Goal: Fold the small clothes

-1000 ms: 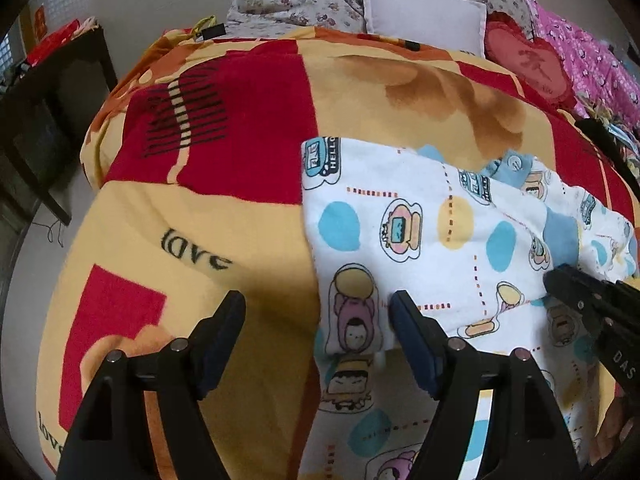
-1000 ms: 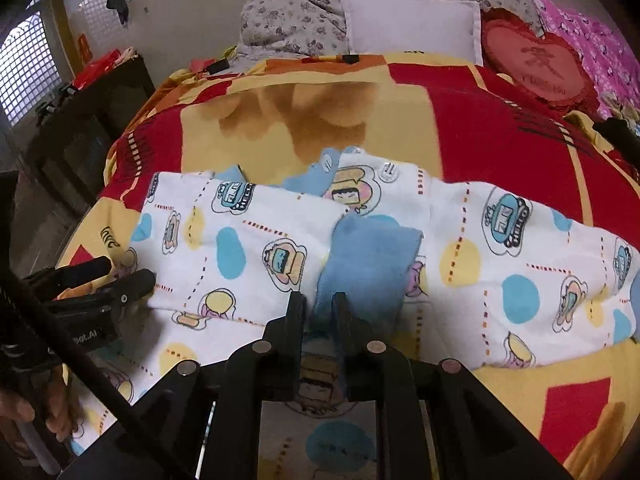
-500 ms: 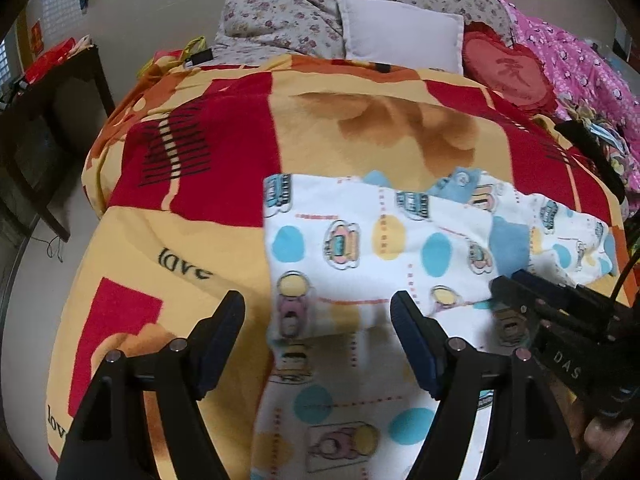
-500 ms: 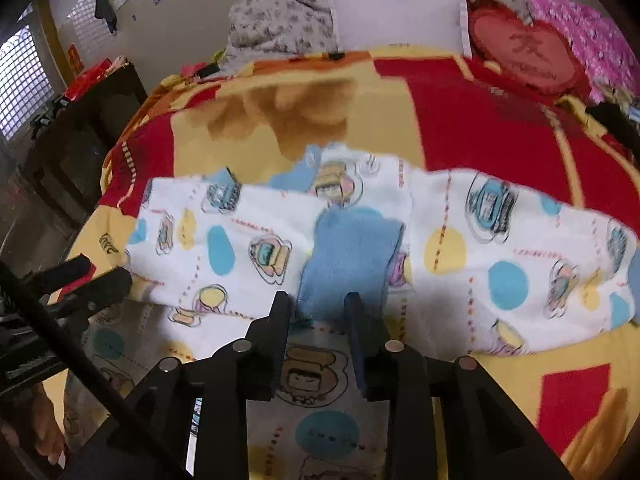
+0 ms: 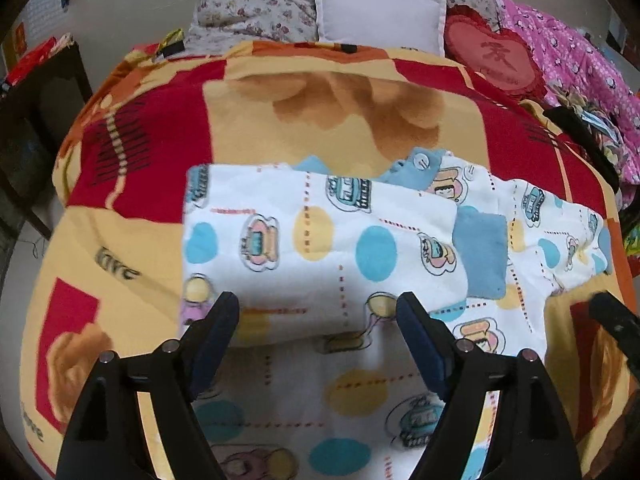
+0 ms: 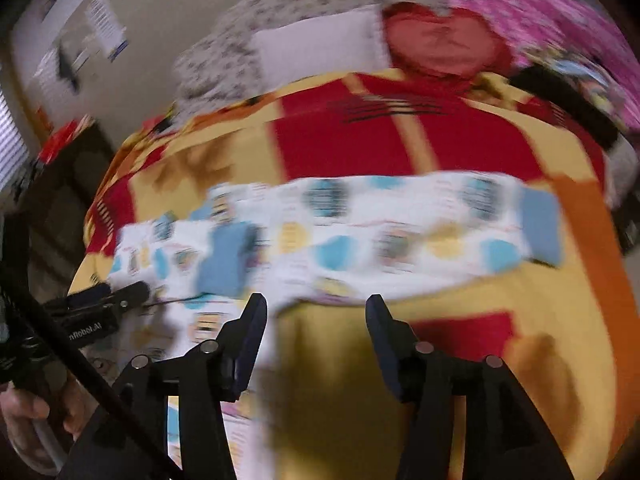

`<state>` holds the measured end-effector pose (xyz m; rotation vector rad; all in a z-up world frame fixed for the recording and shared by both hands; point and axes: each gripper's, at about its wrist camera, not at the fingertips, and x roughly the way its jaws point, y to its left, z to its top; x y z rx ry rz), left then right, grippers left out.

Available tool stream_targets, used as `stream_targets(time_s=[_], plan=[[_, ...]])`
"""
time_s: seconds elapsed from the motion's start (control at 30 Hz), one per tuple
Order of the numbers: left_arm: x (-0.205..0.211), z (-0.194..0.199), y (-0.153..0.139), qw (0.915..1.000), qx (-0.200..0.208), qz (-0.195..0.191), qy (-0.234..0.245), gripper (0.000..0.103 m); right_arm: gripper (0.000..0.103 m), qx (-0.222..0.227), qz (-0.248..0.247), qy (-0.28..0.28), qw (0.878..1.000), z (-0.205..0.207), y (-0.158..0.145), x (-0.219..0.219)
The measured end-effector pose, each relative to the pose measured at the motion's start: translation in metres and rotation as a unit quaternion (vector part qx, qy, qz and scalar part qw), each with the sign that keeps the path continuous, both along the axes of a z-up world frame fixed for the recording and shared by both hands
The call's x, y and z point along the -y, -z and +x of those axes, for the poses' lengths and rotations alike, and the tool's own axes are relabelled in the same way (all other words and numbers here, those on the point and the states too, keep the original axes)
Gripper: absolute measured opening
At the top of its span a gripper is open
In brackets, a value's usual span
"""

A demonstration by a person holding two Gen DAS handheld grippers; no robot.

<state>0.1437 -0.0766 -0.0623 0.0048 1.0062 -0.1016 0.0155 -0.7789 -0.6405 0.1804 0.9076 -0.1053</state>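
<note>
A small white baby garment with cartoon prints, coloured dots and blue cuffs lies flat on the red and yellow blanket. Its left sleeve is folded inward, with its blue cuff on the chest. My left gripper is open and empty just above the garment's lower body. In the blurred right wrist view the garment stretches sideways, its right sleeve laid out with a blue cuff at the far end. My right gripper is open and empty near the sleeve's front edge. The left gripper shows at the left.
At the head of the bed are a white pillow, a red heart cushion, a floral quilt and a pink quilt. A dark table stands left of the bed. The blanket drops off at the near edge.
My right gripper has let go of the blue cuff, opened wide and swung right toward the other sleeve. My left gripper stayed open and shifted right over the garment.
</note>
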Motion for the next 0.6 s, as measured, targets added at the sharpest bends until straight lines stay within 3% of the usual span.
stream_targets(time_s=[0.13, 0.27, 0.37, 0.43, 0.6], plan=[[0.008, 0.005, 0.011, 0.9999, -0.01, -0.002, -0.001, 0.083, 0.056, 0.004, 0.015, 0.06, 0.998, -0.019, 0.003, 0.056], [0.011, 0.005, 0.011, 0.9999, -0.009, -0.004, -0.003, 0.084, 0.056, 0.014, 0.064, 0.105, 0.992, -0.025, 0.005, 0.105], [0.005, 0.001, 0.006, 0.9996, -0.009, -0.026, -0.011, 0.084, 0.07, 0.019, 0.089, 0.119, 0.989, -0.017, 0.015, 0.12], [-0.001, -0.003, 0.002, 0.9992, -0.006, -0.036, -0.017, 0.084, 0.071, 0.015, 0.113, 0.132, 0.985, -0.012, 0.021, 0.128], [-0.009, -0.01, -0.006, 0.9989, -0.003, -0.043, -0.019, 0.084, 0.067, 0.061, 0.17, 0.162, 0.97, -0.006, 0.021, 0.15]])
